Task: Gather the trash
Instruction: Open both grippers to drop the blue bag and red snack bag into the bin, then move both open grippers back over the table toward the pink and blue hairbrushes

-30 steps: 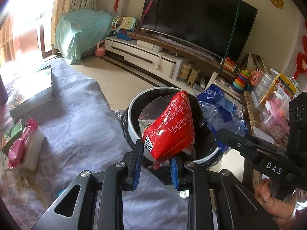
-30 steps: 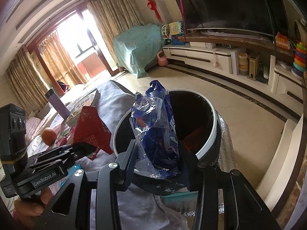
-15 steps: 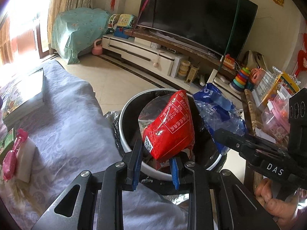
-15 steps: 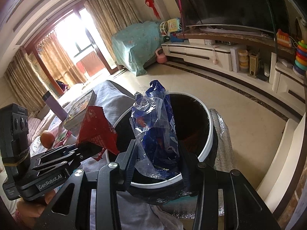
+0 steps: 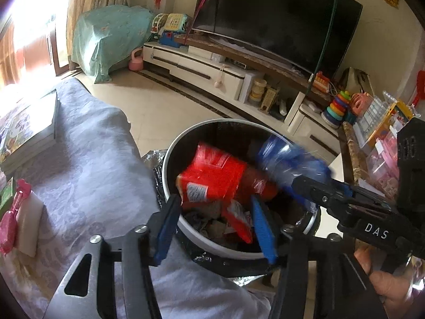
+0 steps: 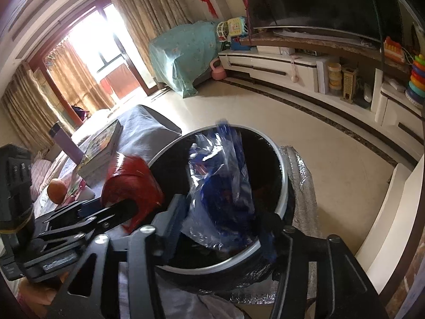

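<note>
Both grippers, left (image 5: 212, 220) and right (image 6: 225, 226), are opening over my bin (image 5: 170, 159); the red bag (image 5: 212, 178) looks freed, while only the right view shows the blurred blue bag (image 6: 223, 186) between spread jaws.

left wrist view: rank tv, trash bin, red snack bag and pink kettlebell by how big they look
1. tv
2. trash bin
3. red snack bag
4. pink kettlebell

The tv is far back and the bin close to the camera, so this ranks looks only, not true size.

Red snack bag (image 5: 212, 178), blue wrapper (image 6: 223, 183), blurred over bin (image 5: 170, 159)
</note>
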A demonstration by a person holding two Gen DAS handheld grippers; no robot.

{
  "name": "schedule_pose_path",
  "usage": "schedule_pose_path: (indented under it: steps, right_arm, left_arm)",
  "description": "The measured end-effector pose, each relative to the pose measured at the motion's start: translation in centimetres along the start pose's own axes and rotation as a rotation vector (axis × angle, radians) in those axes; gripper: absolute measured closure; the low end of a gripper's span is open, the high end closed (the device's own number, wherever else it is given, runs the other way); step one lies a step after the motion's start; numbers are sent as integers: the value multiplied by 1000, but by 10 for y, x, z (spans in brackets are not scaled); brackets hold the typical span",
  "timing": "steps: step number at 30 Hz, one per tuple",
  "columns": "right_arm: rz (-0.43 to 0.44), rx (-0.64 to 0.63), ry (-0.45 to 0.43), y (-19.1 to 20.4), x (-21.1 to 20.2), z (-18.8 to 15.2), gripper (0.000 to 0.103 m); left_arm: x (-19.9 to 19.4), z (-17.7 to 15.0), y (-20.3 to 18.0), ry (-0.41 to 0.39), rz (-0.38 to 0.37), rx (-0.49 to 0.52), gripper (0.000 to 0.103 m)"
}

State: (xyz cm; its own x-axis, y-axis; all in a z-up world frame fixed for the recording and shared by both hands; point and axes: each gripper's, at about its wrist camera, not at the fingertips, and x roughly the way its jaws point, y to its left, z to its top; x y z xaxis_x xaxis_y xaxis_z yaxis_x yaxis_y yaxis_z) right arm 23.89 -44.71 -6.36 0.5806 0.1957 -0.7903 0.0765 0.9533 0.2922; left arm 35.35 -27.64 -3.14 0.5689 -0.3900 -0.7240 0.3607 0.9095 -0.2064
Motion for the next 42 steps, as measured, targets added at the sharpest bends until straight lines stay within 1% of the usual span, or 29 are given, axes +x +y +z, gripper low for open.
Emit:
schedule_pose_path:
  steps: [1, 6, 8, 11, 12, 22, 25, 34, 40, 42]
  right_arm:
    - [2, 3, -3, -2, 0, 0, 39]
    - [10, 22, -17, -3, -7, -6, 37]
    - [17, 27, -25, -1, -10, -8, 28]
    - [40, 38, -44, 6, -17, -16, 20]
    - [48, 42, -48, 8, -19, -18, 19]
    - [106, -6, -37, 55, -20, -39, 19]
    - [122, -33, -28, 72, -17, -46, 19]
    - [169, -74, 16, 110, -7, -71, 19]
    - [194, -109, 51, 134, 0, -87, 19]
    - [202, -116, 61, 140, 3, -91, 19]
  left_arm:
    - [-1, -1, 0, -1, 3, 0, 45]
    - [-13, -13, 9, -2, 4, -21, 41]
    - [-22, -22, 14, -8, 4, -36, 39]
    - [-34, -35, 22, -15, 11, -56, 39]
    - [-40, -40, 26, -18, 15, -65, 39]
    - [-92, -87, 69, -45, 44, -181, 38]
    - [-107, -100, 79, -53, 57, -201, 38]
    - [-145, -132, 110, -68, 102, -258, 38]
    - [-162, -146, 132, -73, 139, -309, 38]
    - [-166, -147, 138, -75, 145, -319, 38]
